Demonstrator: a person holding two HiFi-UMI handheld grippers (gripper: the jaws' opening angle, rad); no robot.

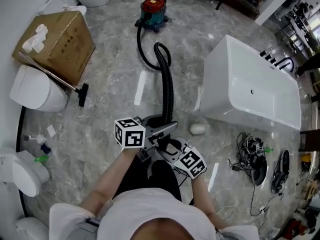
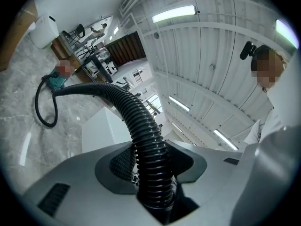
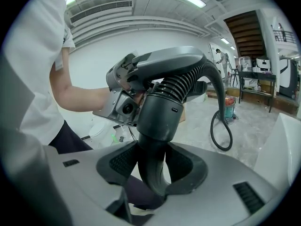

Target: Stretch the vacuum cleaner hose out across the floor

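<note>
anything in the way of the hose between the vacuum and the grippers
Nothing visible. The hose crosses bare floor from the vacuum cleaner; the bathtub and a small white lump sit off to one side.

- hose (image 1: 170, 89): black, ribbed in fine rings.
- hose cuff (image 3: 160, 112): smooth dark grey.
- vacuum cleaner (image 1: 153, 10): red top, teal drum.
- left gripper (image 2: 151, 173) and right gripper (image 3: 153, 171): light grey shells; pads (image 2: 121, 163) black with a dotted texture; cubes white with black square markers.
- floor (image 1: 115, 79): grey marble with pale veins.
- bathtub (image 1: 255, 91): white.
- cardboard box (image 1: 60, 44): brown with dark print.
- toilet (image 1: 32, 89): white.
- person's shirt (image 1: 145, 209): white; trousers (image 1: 150, 179): black.
</note>
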